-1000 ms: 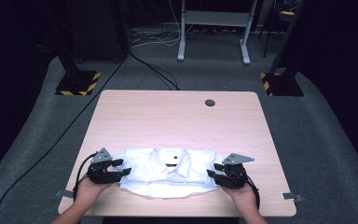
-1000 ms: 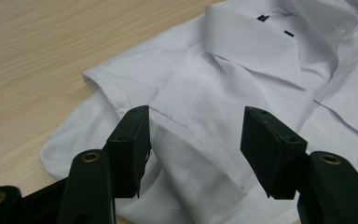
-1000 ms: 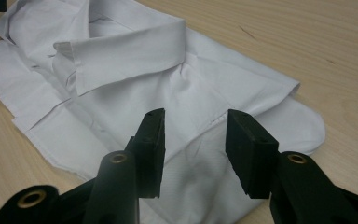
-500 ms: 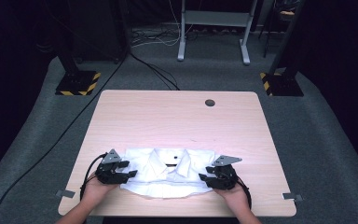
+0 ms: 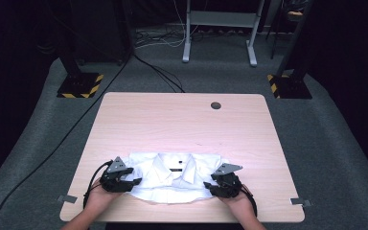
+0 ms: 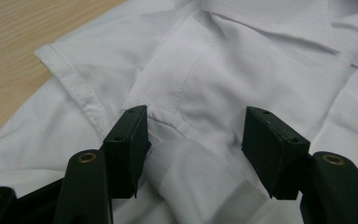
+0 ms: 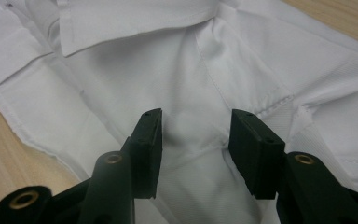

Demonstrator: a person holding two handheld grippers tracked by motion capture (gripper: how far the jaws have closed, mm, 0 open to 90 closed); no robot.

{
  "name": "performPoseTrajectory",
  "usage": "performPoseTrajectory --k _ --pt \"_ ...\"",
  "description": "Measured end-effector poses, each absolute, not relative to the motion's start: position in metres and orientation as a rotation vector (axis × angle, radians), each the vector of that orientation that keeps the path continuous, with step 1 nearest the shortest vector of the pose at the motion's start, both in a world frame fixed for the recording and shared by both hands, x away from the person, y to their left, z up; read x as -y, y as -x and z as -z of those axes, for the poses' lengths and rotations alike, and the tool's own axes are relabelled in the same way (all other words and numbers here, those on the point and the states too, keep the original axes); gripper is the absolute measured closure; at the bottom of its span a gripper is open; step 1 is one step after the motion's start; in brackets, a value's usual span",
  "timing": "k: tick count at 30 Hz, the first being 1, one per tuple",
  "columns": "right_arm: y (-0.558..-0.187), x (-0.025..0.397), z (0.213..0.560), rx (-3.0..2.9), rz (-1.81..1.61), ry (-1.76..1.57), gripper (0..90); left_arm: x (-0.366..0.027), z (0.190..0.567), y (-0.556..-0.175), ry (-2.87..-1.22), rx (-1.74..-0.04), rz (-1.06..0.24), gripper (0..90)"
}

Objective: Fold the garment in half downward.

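My left hand-held gripper (image 5: 135, 181) and right hand-held gripper (image 5: 209, 184) gape wide over the folded white shirt (image 5: 172, 178) on the tabletop (image 5: 182, 120), probably to pinch its shoulders evenly.

Left gripper (image 5: 130, 182): jaws spread wide, held low in left hand (image 5: 98, 199).
Right gripper (image 5: 210, 187): jaws likewise parted, in right hand (image 5: 239, 202).

High view overhead, facing forward; gripper views close, sharing the white shirt (image 5: 172, 179)
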State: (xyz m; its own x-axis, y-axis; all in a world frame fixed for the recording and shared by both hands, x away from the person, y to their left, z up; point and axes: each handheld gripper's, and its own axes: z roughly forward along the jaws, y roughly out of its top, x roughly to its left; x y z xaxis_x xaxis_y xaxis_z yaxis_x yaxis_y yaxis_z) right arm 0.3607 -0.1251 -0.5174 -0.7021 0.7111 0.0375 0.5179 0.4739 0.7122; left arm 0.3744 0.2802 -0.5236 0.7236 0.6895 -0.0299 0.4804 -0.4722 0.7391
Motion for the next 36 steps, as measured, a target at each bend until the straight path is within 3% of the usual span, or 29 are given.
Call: performPoseTrajectory --k 4,8,17,24,30,36 --pt "-0.361 0.126 0.519 -2.448 -1.056 -1.033 54.2 -0.277 0.526 -0.374 -2.171 -0.857 -0.393 40.8" --pt "-0.361 0.126 0.518 -2.451 -1.059 -1.058 51.3 -0.278 0.522 -0.377 -2.157 -0.893 -0.349 39.7" --pt "-0.369 0.140 0.491 -2.370 -1.103 -1.067 52.1 -0.303 0.488 -0.398 -1.999 -0.972 -0.309 42.2" --pt "-0.379 0.150 0.479 -2.321 -1.111 -1.093 56.1 -0.291 0.493 -0.404 -2.111 -0.944 -0.265 47.7" --pt "-0.386 0.154 0.484 -2.315 -1.083 -1.105 64.5 -0.290 0.503 -0.406 -2.096 -0.976 -0.250 47.9" --pt "-0.394 0.154 0.492 -2.328 -1.128 -1.167 63.1 -0.293 0.500 -0.408 -2.087 -0.981 -0.271 46.7"
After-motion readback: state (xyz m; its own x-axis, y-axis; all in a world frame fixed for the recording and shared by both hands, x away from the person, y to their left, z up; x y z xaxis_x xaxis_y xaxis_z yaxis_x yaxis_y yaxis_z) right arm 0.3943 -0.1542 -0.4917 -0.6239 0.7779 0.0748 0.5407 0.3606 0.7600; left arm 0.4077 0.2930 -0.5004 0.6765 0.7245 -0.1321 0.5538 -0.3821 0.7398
